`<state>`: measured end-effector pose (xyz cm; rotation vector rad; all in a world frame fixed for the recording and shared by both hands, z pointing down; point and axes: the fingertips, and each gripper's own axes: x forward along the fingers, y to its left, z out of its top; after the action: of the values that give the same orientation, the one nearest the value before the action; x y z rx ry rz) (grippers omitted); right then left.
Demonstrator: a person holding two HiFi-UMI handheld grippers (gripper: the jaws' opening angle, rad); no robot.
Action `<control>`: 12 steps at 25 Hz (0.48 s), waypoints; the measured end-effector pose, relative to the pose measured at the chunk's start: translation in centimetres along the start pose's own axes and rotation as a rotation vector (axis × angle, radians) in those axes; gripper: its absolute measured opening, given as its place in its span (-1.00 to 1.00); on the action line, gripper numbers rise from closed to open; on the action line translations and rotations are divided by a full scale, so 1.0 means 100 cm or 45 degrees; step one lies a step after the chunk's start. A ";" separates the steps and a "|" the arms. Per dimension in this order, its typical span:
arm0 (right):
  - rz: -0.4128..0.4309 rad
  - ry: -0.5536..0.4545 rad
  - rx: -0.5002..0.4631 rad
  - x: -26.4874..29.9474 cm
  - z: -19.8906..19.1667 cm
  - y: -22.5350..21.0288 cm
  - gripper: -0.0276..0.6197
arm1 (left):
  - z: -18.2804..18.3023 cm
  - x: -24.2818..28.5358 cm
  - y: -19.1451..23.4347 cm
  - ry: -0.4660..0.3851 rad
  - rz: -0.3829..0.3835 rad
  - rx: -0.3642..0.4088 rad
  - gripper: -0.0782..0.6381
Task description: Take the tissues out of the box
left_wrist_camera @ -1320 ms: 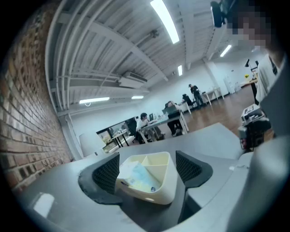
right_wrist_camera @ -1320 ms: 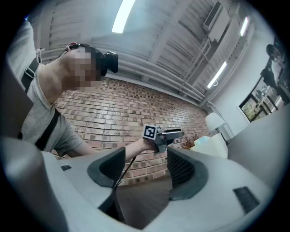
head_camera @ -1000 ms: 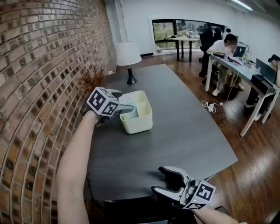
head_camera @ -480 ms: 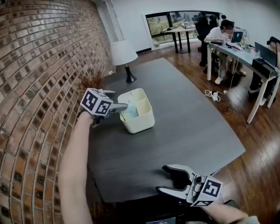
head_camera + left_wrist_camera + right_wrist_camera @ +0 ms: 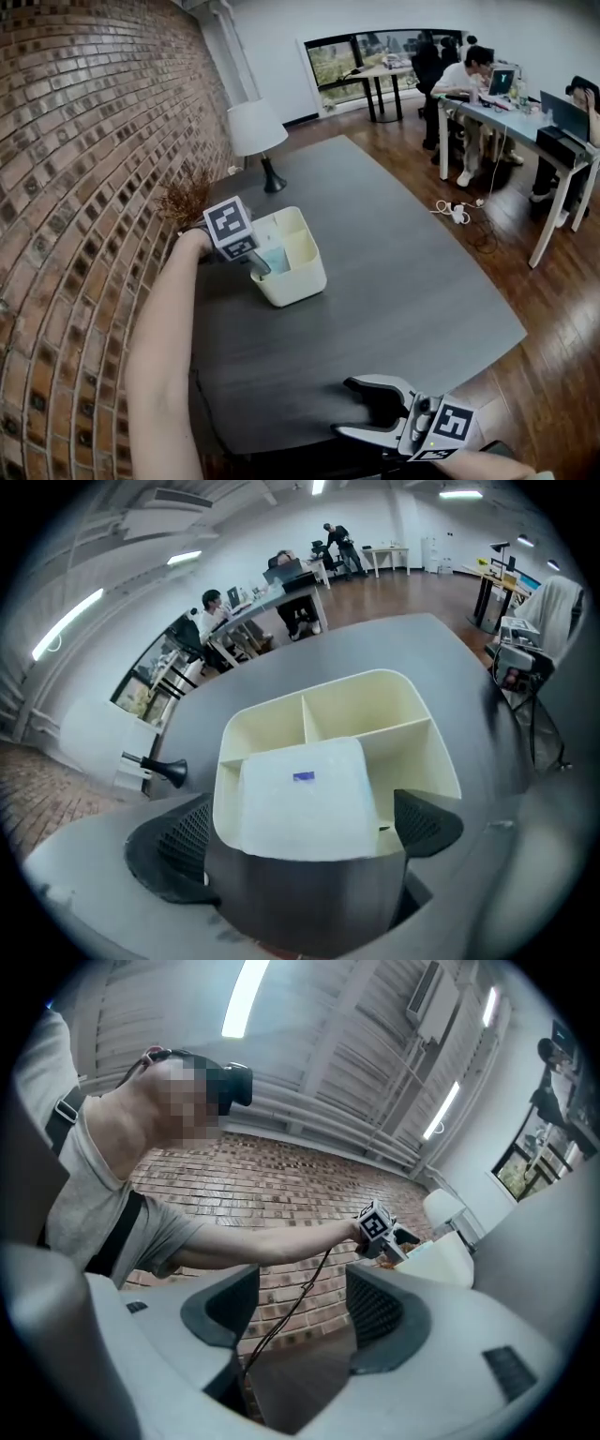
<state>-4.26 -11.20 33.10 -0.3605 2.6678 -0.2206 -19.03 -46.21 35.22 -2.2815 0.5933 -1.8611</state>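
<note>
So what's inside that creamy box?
A pale tissue pack with a small blue mark fills the big compartment of the box. The two smaller compartments look empty. Whatever lies under the pack is covered.

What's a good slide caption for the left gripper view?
Left gripper, jaws open, over the tissue pack in a cream divided box.

Bright, even office light here: daylight comes through the far window [image 5: 375, 61], and ceiling tubes [image 5: 246, 997] flare white in the right gripper view. The dark table [image 5: 403, 291] shows a soft sheen and faint shadows. Both gripper views bow hard and blacken at the corners. Up close, the left gripper [image 5: 302, 808] body blurs, and the tissue pack [image 5: 319, 771] looks pale.
</note>
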 end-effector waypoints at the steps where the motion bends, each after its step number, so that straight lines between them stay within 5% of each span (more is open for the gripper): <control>1: 0.003 0.000 0.002 0.001 0.000 0.000 0.02 | -0.003 0.005 0.001 0.018 -0.025 -0.007 0.88; 7: 0.017 -0.027 0.051 0.001 0.005 -0.001 0.02 | -0.010 0.035 0.008 0.098 -0.131 -0.003 0.87; 12: 0.012 -0.052 0.082 0.000 0.010 -0.006 0.02 | -0.004 0.034 0.011 0.090 -0.119 0.051 0.60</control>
<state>-3.68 -11.88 32.34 -0.3290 2.6147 -0.2925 -19.11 -48.46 38.00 -2.2628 0.4619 -1.9847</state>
